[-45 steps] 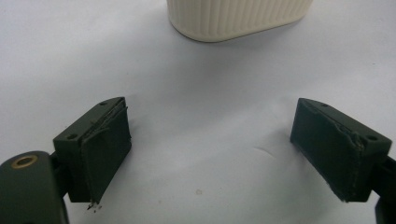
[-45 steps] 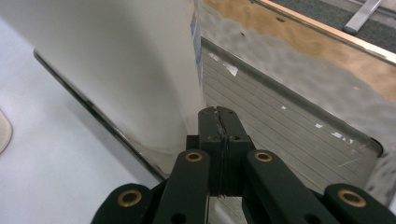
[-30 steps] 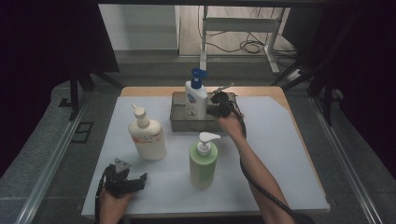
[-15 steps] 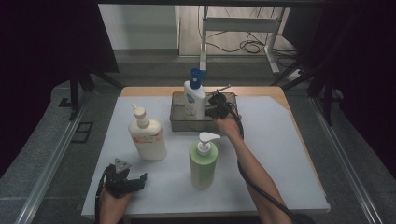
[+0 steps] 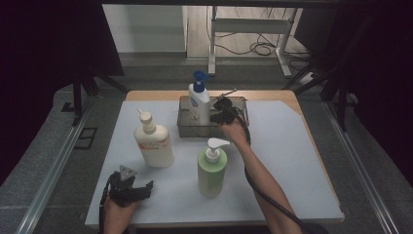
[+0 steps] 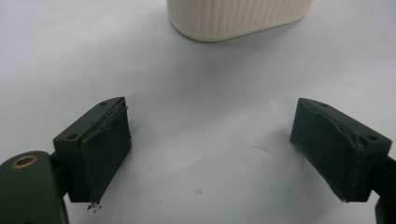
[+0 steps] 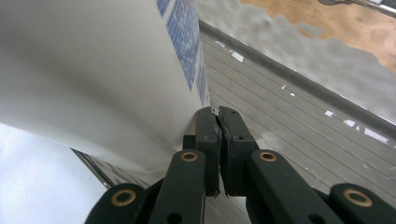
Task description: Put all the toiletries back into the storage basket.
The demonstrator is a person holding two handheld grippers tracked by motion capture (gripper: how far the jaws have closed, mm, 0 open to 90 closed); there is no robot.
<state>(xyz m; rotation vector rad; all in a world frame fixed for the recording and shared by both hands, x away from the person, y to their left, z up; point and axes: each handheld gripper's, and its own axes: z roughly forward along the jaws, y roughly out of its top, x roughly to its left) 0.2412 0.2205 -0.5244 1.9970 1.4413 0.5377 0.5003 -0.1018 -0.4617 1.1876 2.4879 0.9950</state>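
Little has shifted in the last second: my right hand-held gripper (image 5: 220,111) stays pressed closed beside the blue-capped bottle (image 5: 198,101) in the tray (image 5: 187,127) at 12 o'clock, gripping nothing. Left hand-held gripper (image 6: 212,151) gapes wide, empty.

Matt white sheet (image 5: 292,161) over a wooden table (image 5: 287,95); glossy plastic bottles (image 5: 154,144); shiny metal tray (image 5: 187,130) with ribbed floor.
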